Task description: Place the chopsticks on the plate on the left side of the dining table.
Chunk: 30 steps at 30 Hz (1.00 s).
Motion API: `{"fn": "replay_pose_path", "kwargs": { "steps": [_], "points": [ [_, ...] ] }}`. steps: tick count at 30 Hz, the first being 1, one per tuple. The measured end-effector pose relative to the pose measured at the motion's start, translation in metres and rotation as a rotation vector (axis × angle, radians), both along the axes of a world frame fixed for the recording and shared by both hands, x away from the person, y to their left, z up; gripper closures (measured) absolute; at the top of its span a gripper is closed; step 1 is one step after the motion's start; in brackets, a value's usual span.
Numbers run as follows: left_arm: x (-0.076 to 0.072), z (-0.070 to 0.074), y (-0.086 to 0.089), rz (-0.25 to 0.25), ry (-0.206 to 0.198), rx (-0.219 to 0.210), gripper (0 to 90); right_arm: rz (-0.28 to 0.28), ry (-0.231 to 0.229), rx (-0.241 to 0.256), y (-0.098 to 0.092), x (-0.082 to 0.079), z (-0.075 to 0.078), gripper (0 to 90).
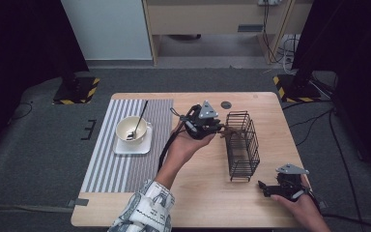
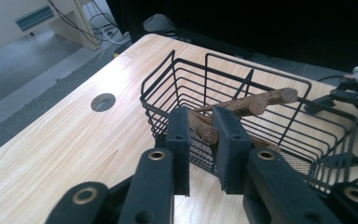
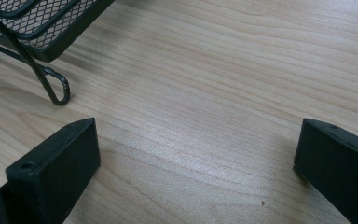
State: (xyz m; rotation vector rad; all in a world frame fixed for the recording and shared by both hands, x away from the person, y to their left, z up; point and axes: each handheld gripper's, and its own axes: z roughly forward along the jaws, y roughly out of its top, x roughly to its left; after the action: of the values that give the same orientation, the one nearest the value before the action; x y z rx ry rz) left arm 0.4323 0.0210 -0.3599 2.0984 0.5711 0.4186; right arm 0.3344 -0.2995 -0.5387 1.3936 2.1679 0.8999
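Now the left gripper (image 2: 200, 135) pinches a brown stick (image 2: 242, 105) over the wire basket (image 2: 168, 88) to drop it in; beside the basket, the right gripper (image 3: 196, 154) waits with jaws wide apart

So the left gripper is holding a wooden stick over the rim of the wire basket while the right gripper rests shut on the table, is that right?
Not quite: the right gripper rests open, its jaws wide apart in the right gripper view. The left gripper does hold the wooden stick over the wire basket rim.
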Motion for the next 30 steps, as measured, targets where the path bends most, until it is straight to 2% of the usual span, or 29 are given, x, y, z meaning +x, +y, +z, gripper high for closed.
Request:
{"fn": "replay_pose_path", "kwargs": {
  "steps": [2,3,7,13,23,30],
  "points": [
    [-0.001,0.0,-0.001,-0.001,-0.004,0.002,81.7,0.0,0.0,0.0,0.0,0.0,0.0,0.2],
    [-0.001,0.0,-0.001,0.004,-0.021,0.02,83.1,0.0,0.0,0.0,0.0,0.0,0.0,0.2],
    [-0.003,0.002,0.0,0.01,-0.043,0.029,83.5,0.0,0.0,0.0,0.0,0.0,0.0,0.2],
    [-0.005,0.005,0.008,0.02,-0.052,-0.029,83.7,0.001,0.0,-0.001,0.0,0.0,0.0,0.2],
    [-0.005,-0.002,0.033,0.014,-0.036,-0.146,83.7,0.001,0.0,-0.001,0.0,0.0,0.0,0.2],
    [-0.006,-0.002,0.043,0.019,-0.052,-0.192,83.8,0.001,0.0,-0.002,0.0,0.0,0.0,0.2]
  ]
}}
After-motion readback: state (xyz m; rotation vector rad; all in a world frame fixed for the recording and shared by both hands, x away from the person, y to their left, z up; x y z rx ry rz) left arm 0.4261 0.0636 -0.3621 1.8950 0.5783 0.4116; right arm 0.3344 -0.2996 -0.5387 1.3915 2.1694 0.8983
